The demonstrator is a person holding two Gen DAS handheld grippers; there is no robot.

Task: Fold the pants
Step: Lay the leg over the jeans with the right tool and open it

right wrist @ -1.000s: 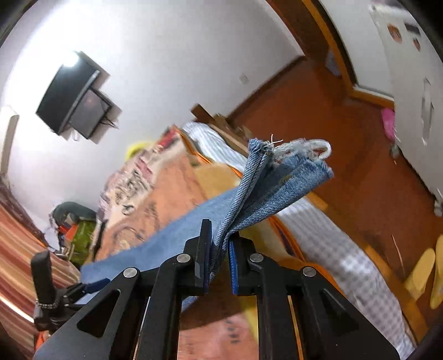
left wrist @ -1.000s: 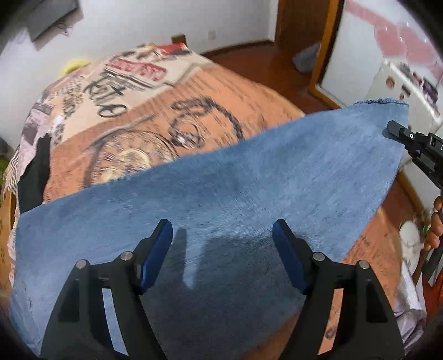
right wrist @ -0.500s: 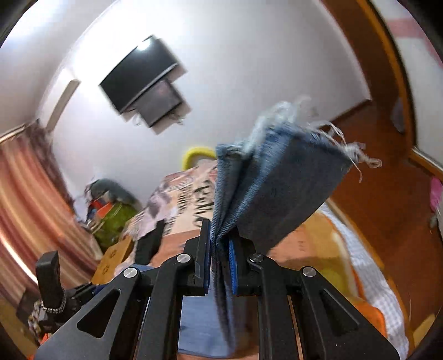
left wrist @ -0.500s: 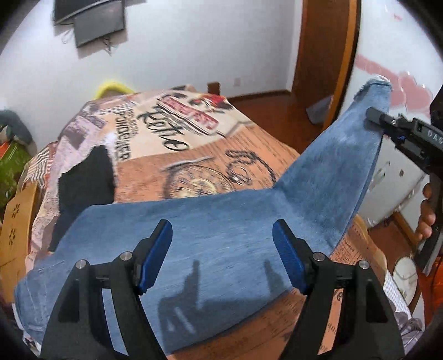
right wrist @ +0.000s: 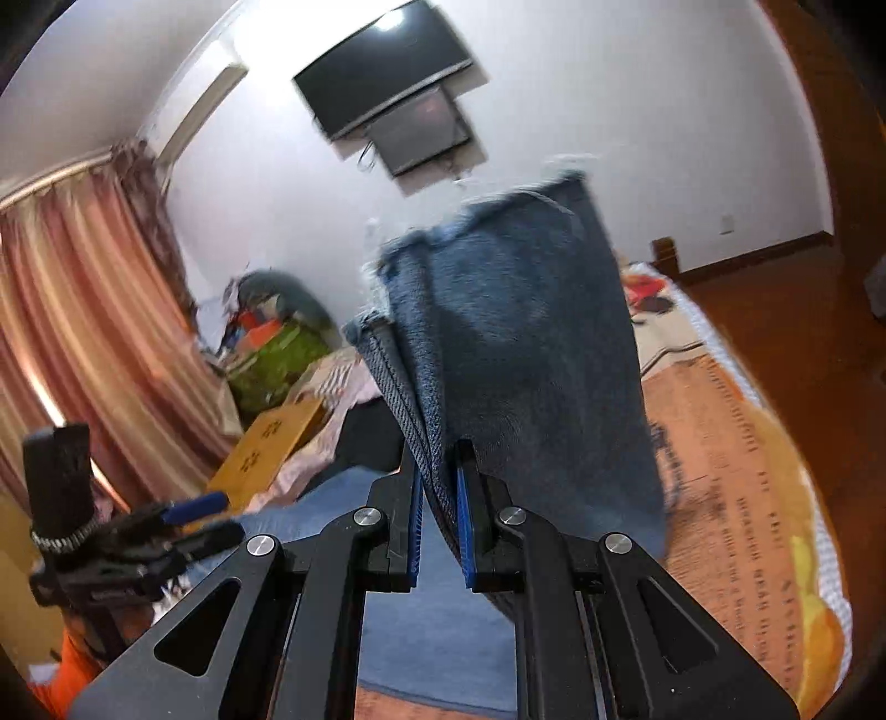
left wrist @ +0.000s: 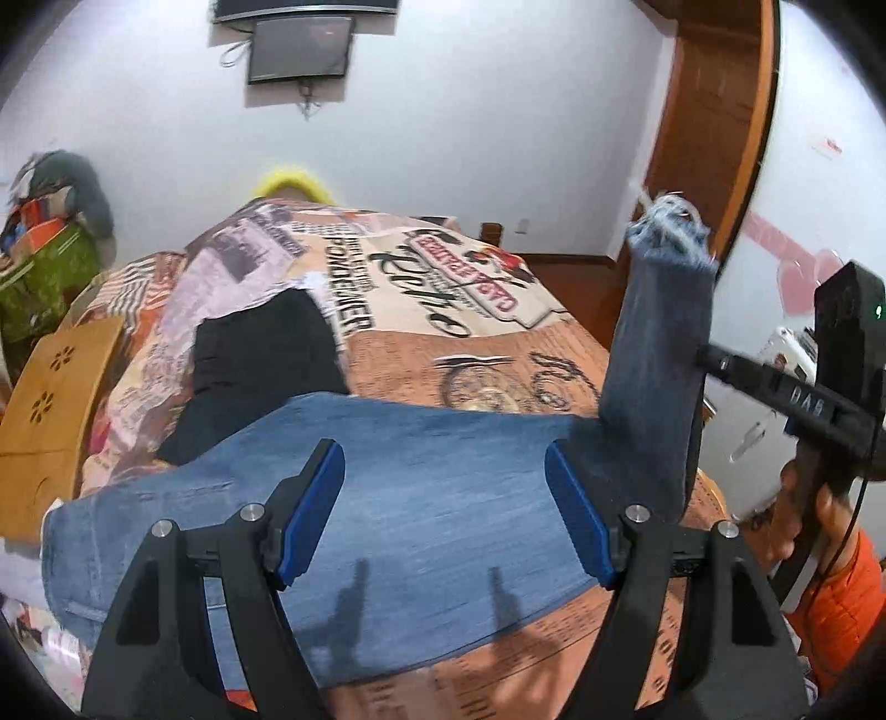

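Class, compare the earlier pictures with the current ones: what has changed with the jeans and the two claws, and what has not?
The right claw has swung the jeans' leg end up from a slant across the bed to nearly upright. More of the printed bedspread shows behind. Unchanged: the right claw stays clamped on the denim, and the left claw stays open, holding nothing, above the jeans.

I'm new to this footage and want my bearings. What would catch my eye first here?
The blue jeans dominate: spread across the bed's printed retro bedspread, with the frayed leg end lifted upright at right, pinched in the right claw. The left claw hangs open above the denim, holding nothing. Behind, a dark wall-mounted screen sits high on the white wall.
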